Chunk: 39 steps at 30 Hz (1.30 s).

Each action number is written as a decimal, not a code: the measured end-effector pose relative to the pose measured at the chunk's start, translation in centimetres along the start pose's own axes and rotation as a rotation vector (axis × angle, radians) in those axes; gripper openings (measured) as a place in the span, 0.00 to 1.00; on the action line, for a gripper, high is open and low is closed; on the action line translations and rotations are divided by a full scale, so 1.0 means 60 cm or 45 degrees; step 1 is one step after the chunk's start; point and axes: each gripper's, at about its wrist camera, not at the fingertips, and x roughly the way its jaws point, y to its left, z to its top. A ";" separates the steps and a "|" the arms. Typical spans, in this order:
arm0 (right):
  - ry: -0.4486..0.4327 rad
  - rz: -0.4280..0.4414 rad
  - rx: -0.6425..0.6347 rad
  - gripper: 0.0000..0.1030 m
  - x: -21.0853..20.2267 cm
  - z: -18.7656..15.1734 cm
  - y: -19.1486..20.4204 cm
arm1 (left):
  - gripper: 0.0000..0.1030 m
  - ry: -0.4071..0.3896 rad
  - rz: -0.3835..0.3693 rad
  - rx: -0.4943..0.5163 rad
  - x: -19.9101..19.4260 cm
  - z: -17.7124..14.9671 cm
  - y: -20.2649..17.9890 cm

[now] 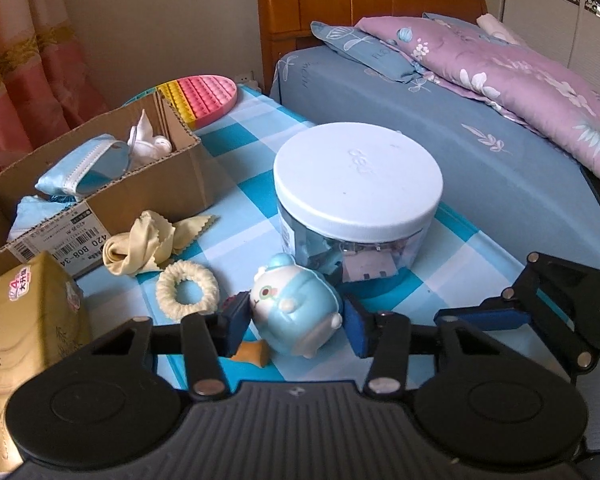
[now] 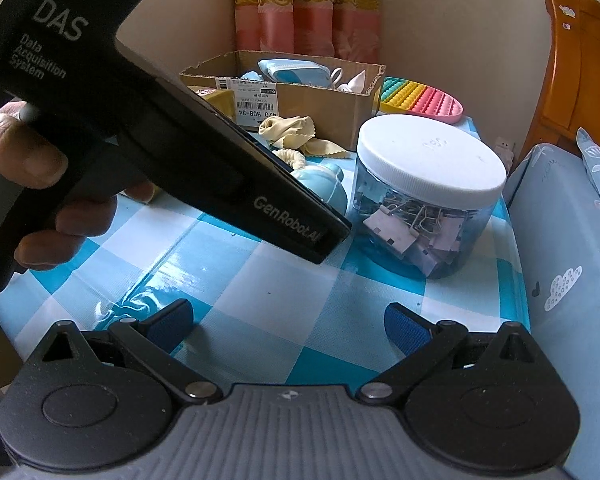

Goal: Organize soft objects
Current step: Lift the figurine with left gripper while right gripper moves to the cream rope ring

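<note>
- we saw the left gripper (image 1: 296, 320) clamped around the blue-and-white squishy toy (image 1: 296, 312), a blue pad pressing each side of it.
- the toy sat on the checkered tablecloth (image 1: 244, 168), just in front of the clear jar (image 1: 356, 200) of binder clips and beside a cream scrunchie (image 1: 187, 288).
- a crumpled yellow cloth (image 1: 148, 244) lay against the cardboard box (image 1: 156, 184), which held other soft items.
- the right gripper (image 2: 288, 324) stood spread wide over bare tablecloth, grasping nothing.
</note>
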 end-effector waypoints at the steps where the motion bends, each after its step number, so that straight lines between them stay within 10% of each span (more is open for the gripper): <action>1: 0.001 -0.002 0.000 1.00 0.000 0.000 0.000 | 0.46 0.000 -0.001 0.000 0.000 0.000 0.000; 39: -0.075 -0.031 -0.132 0.89 0.052 0.092 0.083 | 0.45 -0.159 0.063 -0.198 -0.186 -0.049 0.116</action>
